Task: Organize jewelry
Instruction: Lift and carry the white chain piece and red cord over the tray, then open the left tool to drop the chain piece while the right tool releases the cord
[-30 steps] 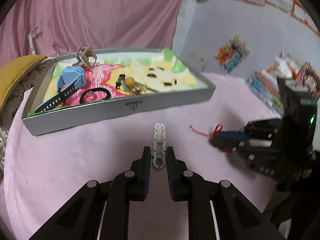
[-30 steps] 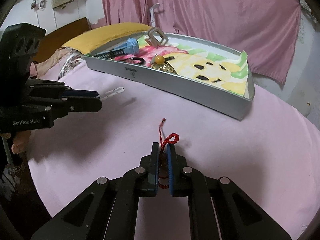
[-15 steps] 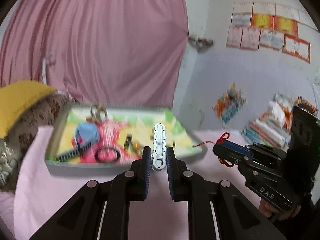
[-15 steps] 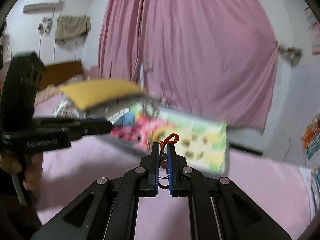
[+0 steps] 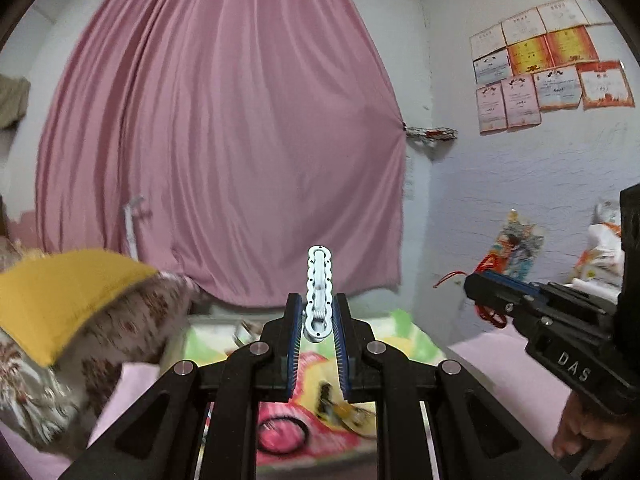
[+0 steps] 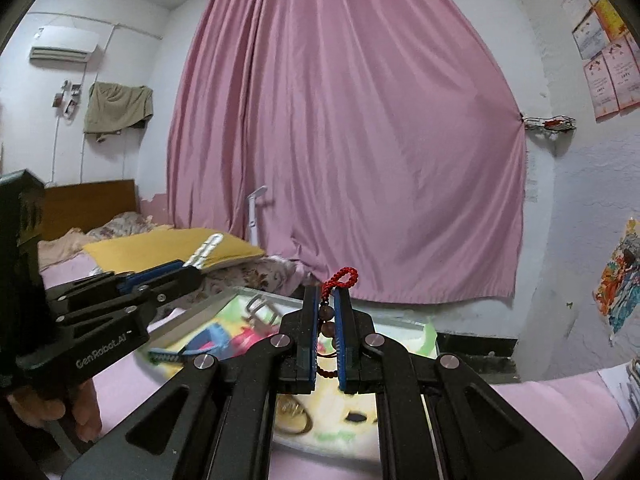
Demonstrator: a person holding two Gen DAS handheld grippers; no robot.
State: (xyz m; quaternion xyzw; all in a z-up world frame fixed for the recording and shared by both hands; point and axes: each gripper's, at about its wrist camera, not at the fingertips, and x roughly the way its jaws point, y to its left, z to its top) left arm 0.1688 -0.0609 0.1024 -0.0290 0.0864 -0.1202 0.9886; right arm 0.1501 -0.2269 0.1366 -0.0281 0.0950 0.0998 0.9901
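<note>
Left wrist view: the left gripper [image 5: 319, 316] is pinching a white hair clip [image 5: 319, 292] upright above the tray [image 5: 416, 338]. The right gripper [image 6: 328, 312] is clamping a red-corded bead bracelet [image 6: 329, 308] over that tray.

Left gripper [image 5: 318, 326] above the tray [image 5: 416, 340], with the hair clip [image 5: 319, 292] upright between its fingers [image 5: 294, 332]. Right gripper [image 6: 327, 322] to its right, likewise above the tray, a beaded cord [image 6: 340, 280] pinched between its fingers [image 6: 310, 332]. In the tray: a hair tie [image 5: 282, 434], a watch [image 6: 200, 340], a ring [image 6: 294, 416]. Left of the tray, a pillow [image 5: 60, 292]. Behind everything, a curtain [image 5: 224, 140]; on the wall at right, certificates [image 5: 548, 64].
</note>
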